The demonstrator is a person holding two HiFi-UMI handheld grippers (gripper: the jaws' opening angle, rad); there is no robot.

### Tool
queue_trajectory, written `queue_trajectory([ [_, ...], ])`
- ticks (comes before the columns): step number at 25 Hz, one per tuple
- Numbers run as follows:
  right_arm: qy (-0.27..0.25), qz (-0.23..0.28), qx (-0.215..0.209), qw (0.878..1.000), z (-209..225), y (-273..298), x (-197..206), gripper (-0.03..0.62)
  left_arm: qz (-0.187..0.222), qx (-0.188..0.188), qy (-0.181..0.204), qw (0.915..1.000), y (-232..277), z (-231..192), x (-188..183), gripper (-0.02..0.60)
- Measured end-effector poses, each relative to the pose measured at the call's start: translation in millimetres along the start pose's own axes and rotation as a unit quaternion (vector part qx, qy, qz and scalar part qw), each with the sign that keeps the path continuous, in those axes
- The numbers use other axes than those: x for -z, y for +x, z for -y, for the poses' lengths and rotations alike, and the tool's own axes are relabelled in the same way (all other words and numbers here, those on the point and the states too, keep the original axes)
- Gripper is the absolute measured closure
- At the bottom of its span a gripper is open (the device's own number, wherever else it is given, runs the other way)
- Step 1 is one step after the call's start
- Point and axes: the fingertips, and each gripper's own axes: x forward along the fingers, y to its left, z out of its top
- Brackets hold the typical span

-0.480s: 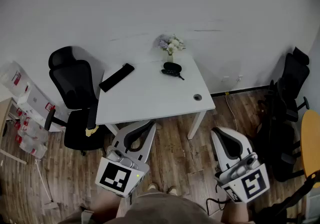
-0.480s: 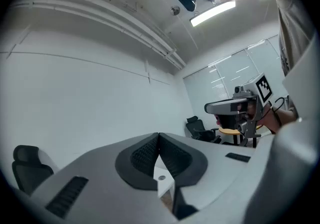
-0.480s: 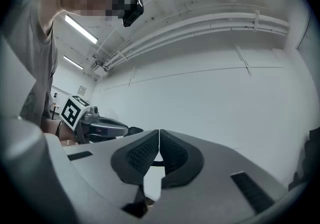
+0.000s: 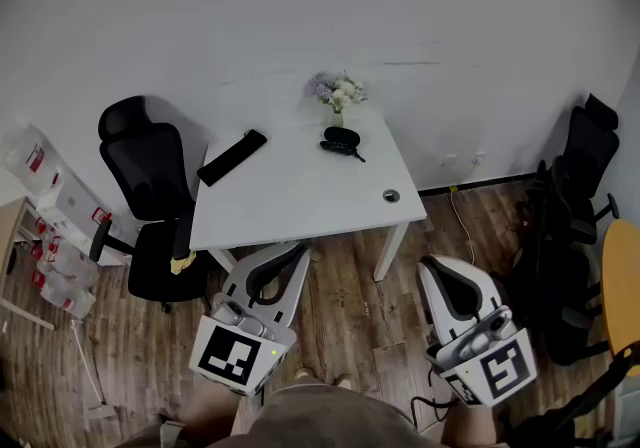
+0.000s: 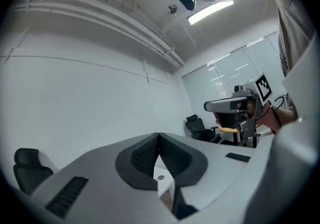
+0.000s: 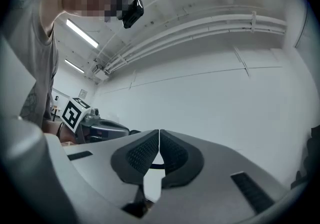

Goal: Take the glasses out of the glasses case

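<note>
Both pairs of jaws are pressed together with nothing between them. The left gripper (image 5: 159, 135) has its ribbed black pads meeting at the tips, and the right gripper (image 6: 159, 132) shows the same. From the head view, both are held low over the brown wooden plank floor (image 4: 350, 311), well short of the white rectangular table (image 4: 300, 201), the left gripper (image 4: 298, 252) near its front edge and the right gripper (image 4: 432, 266) off its front right corner.

On the far side of the tabletop lies the small black rounded glasses case (image 4: 342, 140), just in front of a small vase of pale flowers (image 4: 339, 94). It is too small to tell whether it is open. A long flat black bar (image 4: 232, 157) lies slanted near the table's left edge, and a black office chair (image 4: 150, 191) stands beside that edge.
</note>
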Motion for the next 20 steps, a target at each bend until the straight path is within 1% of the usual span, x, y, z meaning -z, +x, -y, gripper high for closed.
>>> queue_trajectory([
  [4,0.005,0.027,-0.018,0.999,-1,-11,-7,0.562,-0.007,-0.005,0.003,1.0,0,7,2,0.565],
  [6,0.003,0.03,-0.011,0.999,3,-14,-7,0.562,-0.007,-0.006,0.003,0.9999,2,8,3,0.565],
  [8,0.007,0.04,0.005,0.999,9,-18,-9,0.559,-0.004,-0.006,0.005,1.0,5,9,3,0.565],
  [9,0.008,0.044,0.01,0.999,12,-19,-9,0.537,-0.002,-0.007,0.006,1.0,6,9,3,0.565],
  [10,0.009,0.045,0.013,0.999,16,-19,-9,0.43,0.001,-0.009,0.007,0.9999,7,8,2,0.565],
  [11,0.008,0.043,0.015,0.999,19,-18,-7,0.393,0.003,-0.011,0.006,0.9999,9,7,3,0.565],
  [14,0.005,0.035,0.019,0.999,27,-10,2,0.393,0.004,-0.015,-0.001,0.9999,14,1,7,0.565],
  [20,-0.002,0.002,0.009,1.0,40,20,34,0.393,0.012,-0.025,-0.009,0.9996,36,-23,23,0.565],
])
